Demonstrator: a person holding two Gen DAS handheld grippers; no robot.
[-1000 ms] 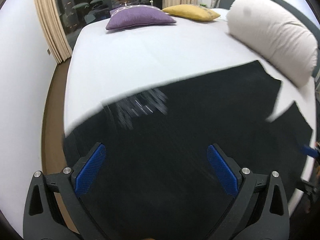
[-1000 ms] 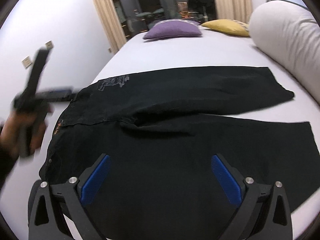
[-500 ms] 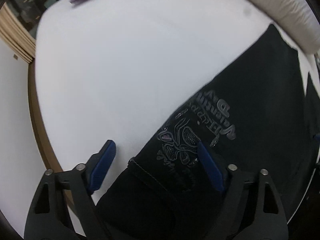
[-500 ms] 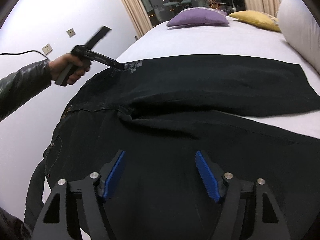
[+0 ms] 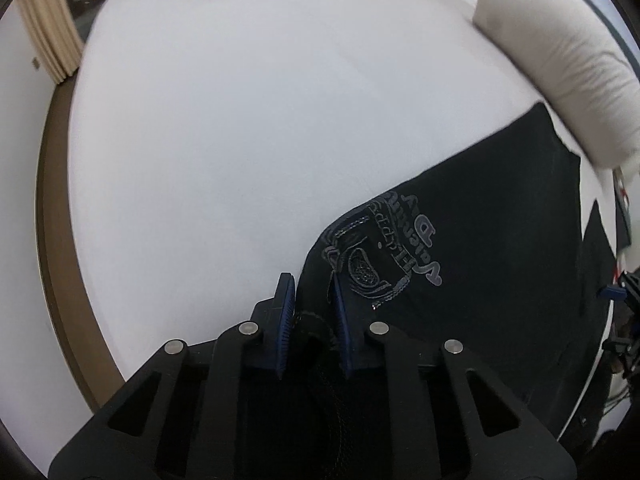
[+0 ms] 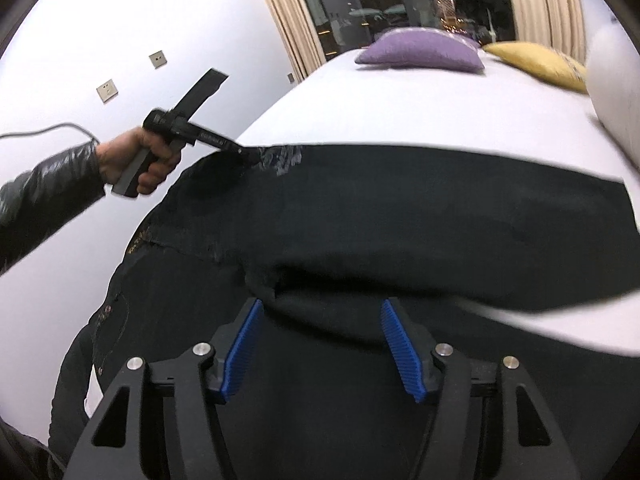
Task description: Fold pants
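Note:
Black pants [image 6: 400,208] lie spread on the white bed [image 5: 240,120], legs running to the right, with a grey printed logo [image 5: 384,256] near the waistband. My left gripper [image 5: 312,292] is shut on the far waistband corner of the pants [image 5: 500,240]; in the right wrist view it shows as a hand-held tool [image 6: 192,136] pinching the cloth by the logo. My right gripper [image 6: 320,320] is open, its blue pads [image 6: 240,352] hovering just above the crotch of the pants.
A purple cushion [image 6: 420,52] and a yellow cushion [image 6: 536,62] lie at the far end of the bed. A long white bolster [image 5: 560,60] runs along the right side. The bed's left edge drops to a brown floor [image 5: 52,200] by a wall.
My left gripper came down to the waistband corner and closed on it. My right gripper narrowed somewhat and moved closer over the crotch.

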